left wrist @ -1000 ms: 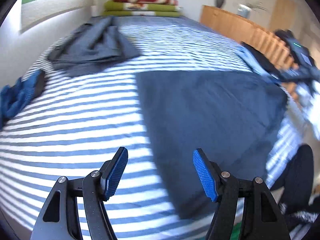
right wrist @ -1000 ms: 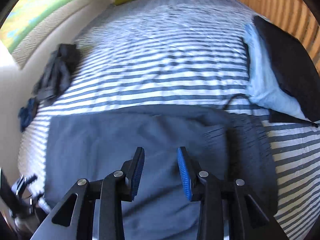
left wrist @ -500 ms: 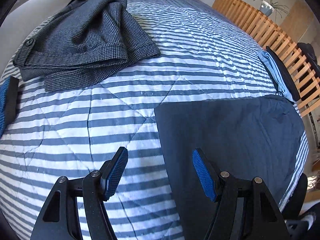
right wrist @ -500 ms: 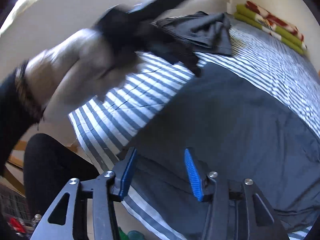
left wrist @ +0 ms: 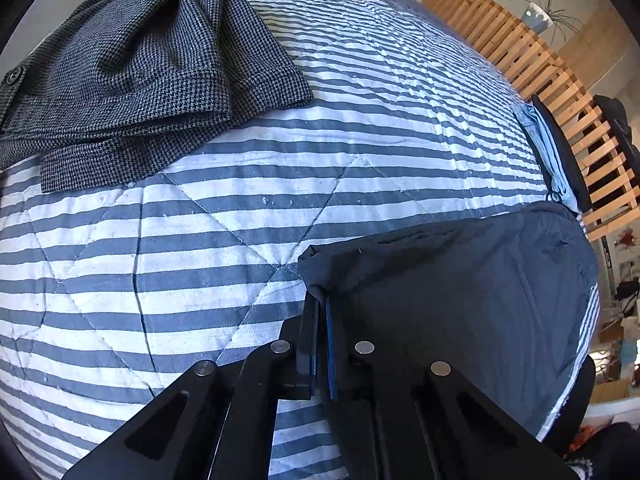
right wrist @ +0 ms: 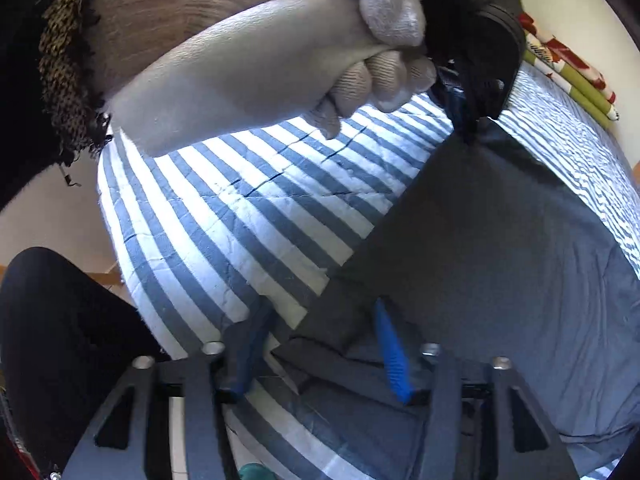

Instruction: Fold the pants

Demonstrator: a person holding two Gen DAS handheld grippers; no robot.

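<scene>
Dark blue pants (left wrist: 460, 300) lie spread flat on the striped bedspread (left wrist: 200, 240). My left gripper (left wrist: 322, 300) is shut on their far left corner, and the cloth puckers up at the pinch. In the right wrist view the same pants (right wrist: 500, 240) stretch away toward that left gripper (right wrist: 466, 128), which a gloved hand (right wrist: 280, 60) holds. My right gripper (right wrist: 320, 344) is down at the near corner. Its jaws are closing with the pants' edge between them, and the blue pads stand apart from the cloth.
A grey houndstooth garment (left wrist: 140, 60) lies crumpled at the far left of the bed. Folded light blue and dark clothes (left wrist: 548, 148) rest by the wooden slatted rail (left wrist: 540, 60). Folded green and red blankets (right wrist: 568, 68) sit at the head. A black-clad leg (right wrist: 60, 340) stands beside the bed.
My left gripper dropped onto the pants' corner and shut on it. My right gripper swung over to the near corner, and its jaws have narrowed around the edge.
</scene>
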